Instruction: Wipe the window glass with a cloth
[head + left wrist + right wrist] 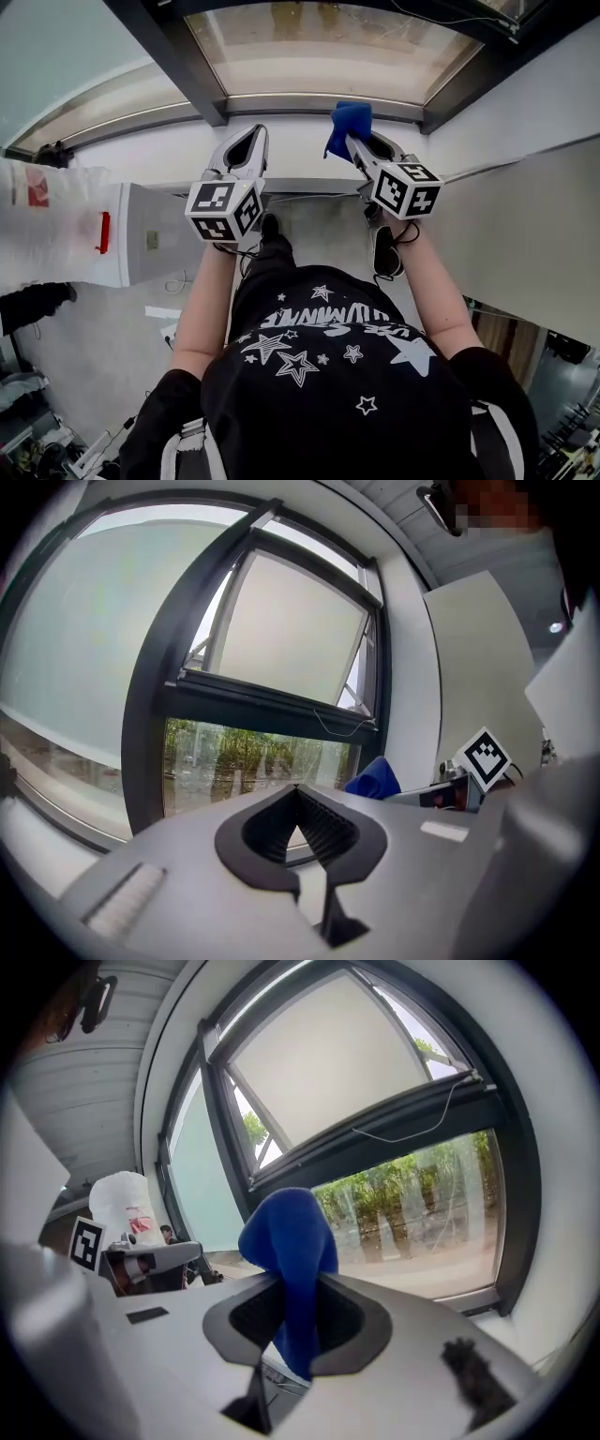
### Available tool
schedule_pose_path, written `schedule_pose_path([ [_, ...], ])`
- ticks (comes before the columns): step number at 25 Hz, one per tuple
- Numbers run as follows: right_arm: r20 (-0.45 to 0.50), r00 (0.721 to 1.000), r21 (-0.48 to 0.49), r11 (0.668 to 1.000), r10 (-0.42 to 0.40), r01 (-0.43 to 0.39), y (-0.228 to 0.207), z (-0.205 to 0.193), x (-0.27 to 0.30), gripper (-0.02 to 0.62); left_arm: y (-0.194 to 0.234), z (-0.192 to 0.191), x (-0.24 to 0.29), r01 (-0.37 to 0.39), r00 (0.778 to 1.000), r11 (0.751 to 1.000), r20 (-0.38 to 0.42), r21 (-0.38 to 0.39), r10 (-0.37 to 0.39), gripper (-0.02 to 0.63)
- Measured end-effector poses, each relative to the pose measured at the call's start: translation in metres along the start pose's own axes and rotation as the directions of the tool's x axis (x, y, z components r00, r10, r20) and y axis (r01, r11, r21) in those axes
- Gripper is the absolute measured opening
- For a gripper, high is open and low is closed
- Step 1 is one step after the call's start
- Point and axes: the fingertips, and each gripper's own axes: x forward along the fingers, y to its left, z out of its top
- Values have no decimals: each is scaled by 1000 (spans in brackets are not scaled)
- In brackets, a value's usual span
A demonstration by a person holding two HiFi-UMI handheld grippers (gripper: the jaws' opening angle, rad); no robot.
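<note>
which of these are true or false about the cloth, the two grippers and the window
1. The blue cloth is clamped in the right gripper. True.
2. The left gripper grips a second cloth. False: its jaws are together with nothing between them.
3. The cloth lies spread flat on the sill. False: it stands bunched up out of the right gripper's jaws.
4. Trees show through the window glass. True.
</note>
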Motion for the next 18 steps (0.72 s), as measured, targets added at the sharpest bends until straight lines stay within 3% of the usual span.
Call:
schedule_pose_path([
  [10,-41,999,-8,1000,-25,24,15,33,109,74,112,35,39,-9,1000,1000,8,-8,9,9],
  [18,-75,997,-35,999,15,-18,52,44,207,75,231,49,41,-117,993,993,15,17,117,9],
])
